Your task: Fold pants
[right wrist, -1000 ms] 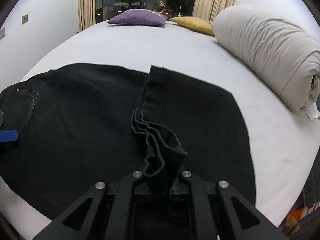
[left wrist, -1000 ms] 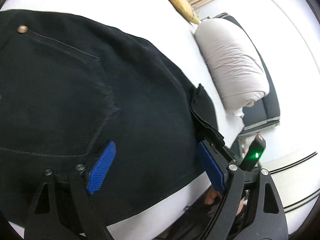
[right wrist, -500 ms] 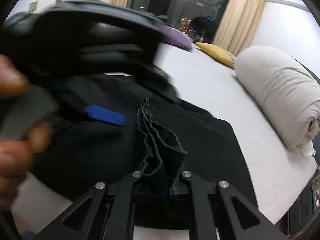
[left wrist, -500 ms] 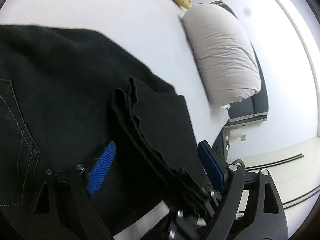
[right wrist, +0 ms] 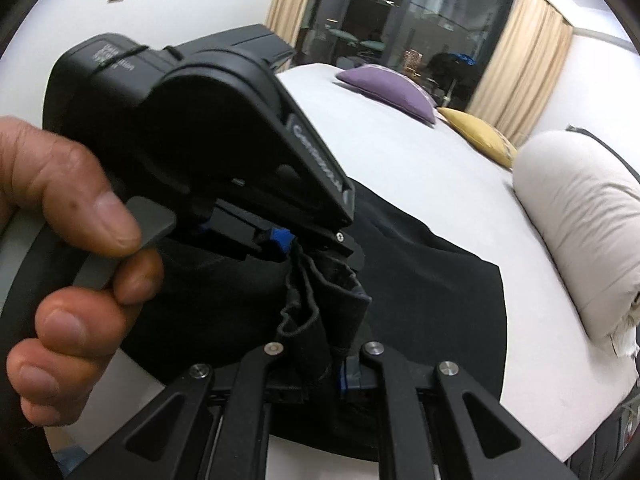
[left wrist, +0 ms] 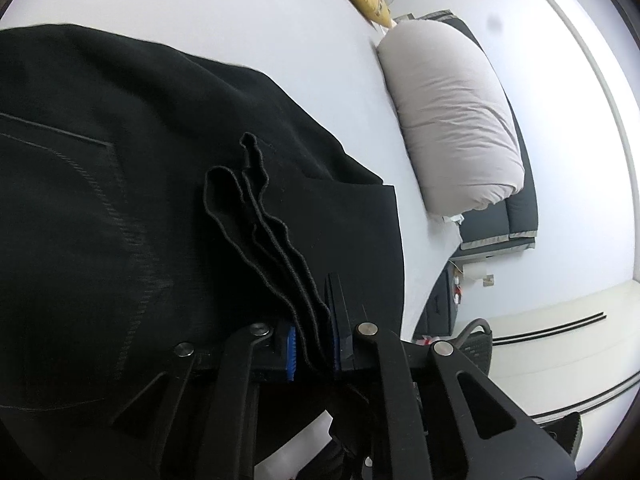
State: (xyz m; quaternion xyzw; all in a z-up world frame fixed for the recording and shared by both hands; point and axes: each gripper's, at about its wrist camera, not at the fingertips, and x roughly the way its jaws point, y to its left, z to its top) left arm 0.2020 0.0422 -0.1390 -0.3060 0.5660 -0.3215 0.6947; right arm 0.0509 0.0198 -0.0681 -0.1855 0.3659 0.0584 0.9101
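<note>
Black pants (left wrist: pixel 120 184) lie folded on a white bed (left wrist: pixel 200 12); they also show in the right wrist view (right wrist: pixel 432 292). Their stacked hem edges (left wrist: pixel 264 216) stand up in a bunch. My left gripper (left wrist: pixel 314 350) is shut on the bunched hems, blue pads on either side. My right gripper (right wrist: pixel 320 376) is shut on the same bunch (right wrist: pixel 320 304) from the near side. The left gripper (right wrist: pixel 280 240) shows in the right wrist view with a hand (right wrist: pixel 68 216) on its handle, right over the bunch.
A rolled pale duvet (left wrist: pixel 452 120) lies along the bed's right side, also in the right wrist view (right wrist: pixel 580 224). A purple pillow (right wrist: pixel 392 88) and a yellow pillow (right wrist: pixel 480 136) lie at the far end. The bed's edge (right wrist: pixel 520 440) runs close below the pants.
My left gripper moved from the pocket area across to the hem bunch and shut on it. My right gripper stayed shut on the hems and lifted them slightly.
</note>
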